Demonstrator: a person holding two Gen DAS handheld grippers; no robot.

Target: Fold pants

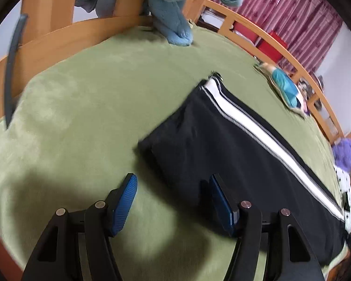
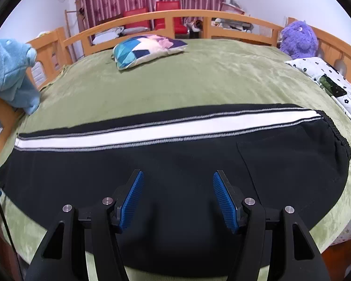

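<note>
Black pants (image 2: pixel 175 164) with a white side stripe lie flat, legs together, across the green bedspread (image 2: pixel 199 82). In the right wrist view the waistband is at the right and the leg ends at the left. My right gripper (image 2: pixel 177 185) is open and empty, hovering over the middle of the pants. In the left wrist view the pants (image 1: pixel 222 145) run from the cuff end at centre to the lower right. My left gripper (image 1: pixel 173 187) is open and empty, above the bedspread (image 1: pixel 82 117) beside the cuff end, its right finger (image 1: pixel 220 201) over the black fabric.
A wooden bed rail (image 2: pixel 175 16) surrounds the bed. A blue plush toy (image 2: pixel 9 70) hangs at the left rail, also seen in the left wrist view (image 1: pixel 173 11). A patterned cushion (image 2: pixel 147 46), a purple plush (image 2: pixel 299 37) and a floral pillow (image 2: pixel 334 86) lie near the far edge.
</note>
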